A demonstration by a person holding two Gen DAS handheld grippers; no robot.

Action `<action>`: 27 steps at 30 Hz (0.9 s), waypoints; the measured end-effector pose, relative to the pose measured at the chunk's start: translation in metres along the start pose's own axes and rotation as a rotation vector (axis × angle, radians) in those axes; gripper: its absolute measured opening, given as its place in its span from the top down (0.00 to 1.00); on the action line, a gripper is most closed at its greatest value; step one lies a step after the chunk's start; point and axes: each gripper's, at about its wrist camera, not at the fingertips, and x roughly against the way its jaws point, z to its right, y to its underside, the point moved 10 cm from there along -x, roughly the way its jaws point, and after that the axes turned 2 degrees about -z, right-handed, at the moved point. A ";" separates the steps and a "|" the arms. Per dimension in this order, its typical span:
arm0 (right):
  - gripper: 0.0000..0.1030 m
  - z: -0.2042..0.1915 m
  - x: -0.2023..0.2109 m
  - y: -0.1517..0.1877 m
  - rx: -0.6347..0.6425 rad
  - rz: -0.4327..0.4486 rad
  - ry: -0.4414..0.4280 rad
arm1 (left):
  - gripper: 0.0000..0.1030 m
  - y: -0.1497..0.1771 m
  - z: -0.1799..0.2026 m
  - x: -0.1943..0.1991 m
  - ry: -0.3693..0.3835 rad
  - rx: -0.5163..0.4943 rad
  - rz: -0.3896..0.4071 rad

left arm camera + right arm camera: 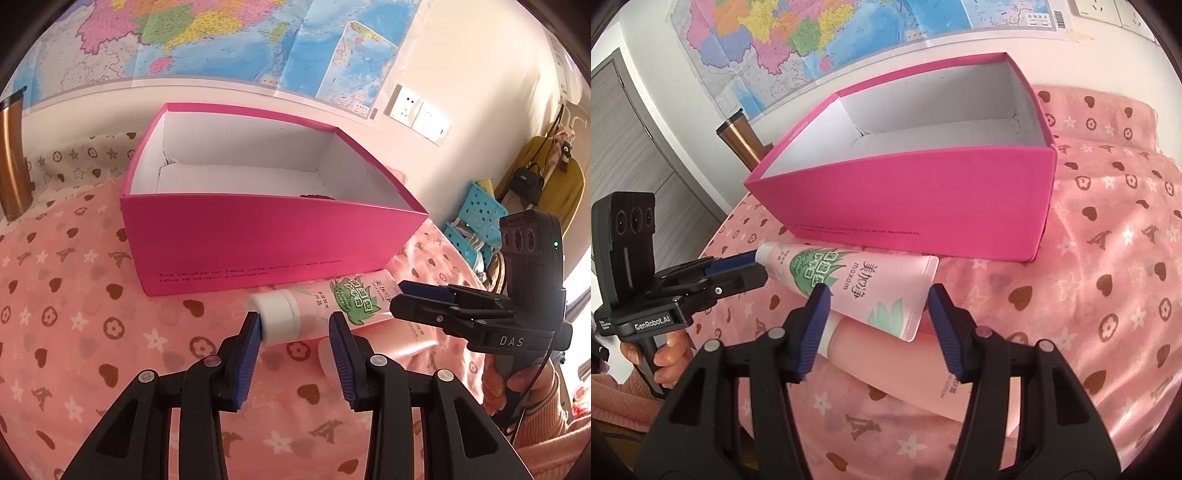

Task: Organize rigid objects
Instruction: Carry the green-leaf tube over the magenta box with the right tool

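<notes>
A pink tube with a green leaf print and a white cap (317, 312) (849, 284) lies on the bed in front of an open magenta box (258, 243) (923, 206). It rests across a second pink tube (406, 338) (908, 365). My left gripper (295, 332) is open, its jaws on either side of the white cap. My right gripper (877, 306) is open around the flat crimped end of the leaf tube. Each gripper shows in the other's view: the right one (413, 299), the left one (750, 266).
The bed is covered by a pink blanket with hearts, stars and flowers (74, 332) (1108, 277). A small dark thing (317, 195) lies in the box. A copper tumbler (11, 162) (742, 144) stands behind the box. A map hangs on the wall.
</notes>
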 end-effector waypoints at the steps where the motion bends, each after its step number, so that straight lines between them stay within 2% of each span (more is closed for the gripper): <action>1: 0.44 0.000 0.001 0.001 -0.002 0.001 0.000 | 0.64 0.001 0.001 0.000 0.000 -0.002 0.001; 27: 0.44 0.003 0.033 -0.006 0.015 0.071 0.031 | 0.64 -0.009 0.022 0.012 0.035 -0.046 0.040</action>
